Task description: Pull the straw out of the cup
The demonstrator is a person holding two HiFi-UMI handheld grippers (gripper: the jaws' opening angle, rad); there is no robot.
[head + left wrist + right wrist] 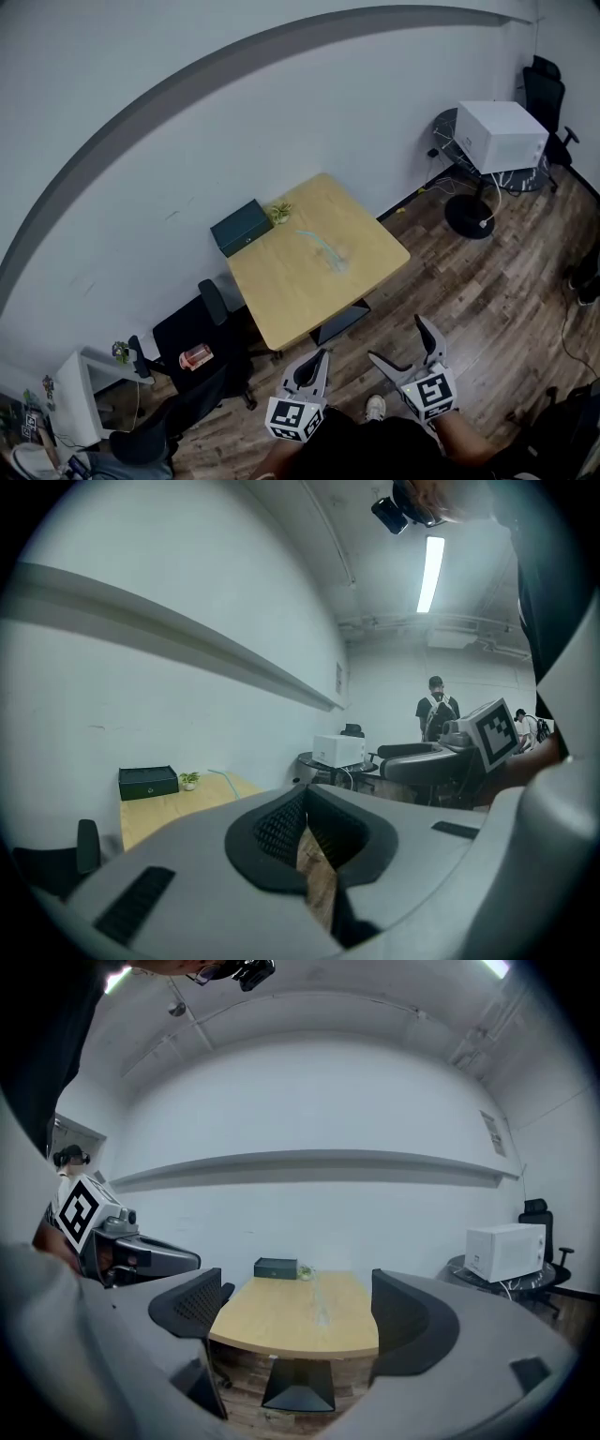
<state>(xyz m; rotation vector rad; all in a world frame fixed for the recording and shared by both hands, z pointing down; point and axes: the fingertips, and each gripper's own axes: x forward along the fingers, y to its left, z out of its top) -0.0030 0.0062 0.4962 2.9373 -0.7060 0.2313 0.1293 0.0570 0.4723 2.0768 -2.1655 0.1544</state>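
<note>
A pale straw and a clear cup rest on the wooden table, too small to tell how they sit together. Both grippers hover low over the floor, short of the table's near edge. My left gripper has its jaws together with nothing held; in the left gripper view only a sliver of floor shows between the pads. My right gripper stands wide open and empty. In the right gripper view it frames the table, and the cup is a faint shape on it.
A dark green box and a small plant sit at the table's wall side. A black office chair stands to the left of the table. To the right are a white appliance on a round stand and cables. A person stands far off.
</note>
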